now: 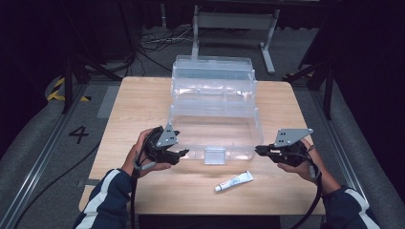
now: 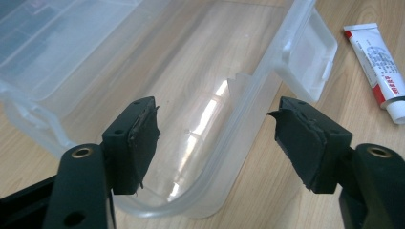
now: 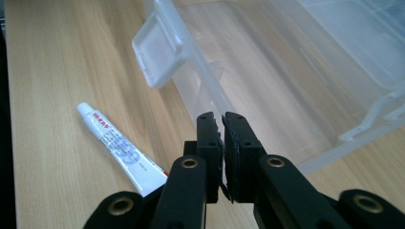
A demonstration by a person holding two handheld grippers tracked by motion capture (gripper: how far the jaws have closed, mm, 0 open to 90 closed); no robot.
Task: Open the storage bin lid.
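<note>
Nearest the person, the small white tube (image 1: 234,181) is lying flat on the wooden table (image 1: 143,95), in front of both grippers and closer to the right one. In the right gripper view the tube (image 3: 122,148) is sitting just left of the jaws and a little below their tips, its cap pointing away up the table.

The right gripper (image 1: 258,150) is being held level beside the near right corner of the clear plastic box (image 1: 215,114), its jaws pressed together with nothing between them; the right gripper (image 3: 223,125) seems to be waiting at the rim rather than gripping.

The left gripper (image 1: 184,152) is hovering at the near left corner, and its jaws are standing wide apart. In the left gripper view the left gripper (image 2: 217,121) is straddling the box's curved rim, the wall running up between the two pads without touching either. That placing suggests it is lining up to pinch the wall and steady the box, though no contact is made yet.

Beyond the jaws, the front latch (image 2: 308,62) is hanging down off the box's front wall, and the box interior is standing bare. Farther off, the opened upper tiers (image 1: 212,76) are stepping back toward the table's far edge, leaving the bottom compartment free for the tube
</note>
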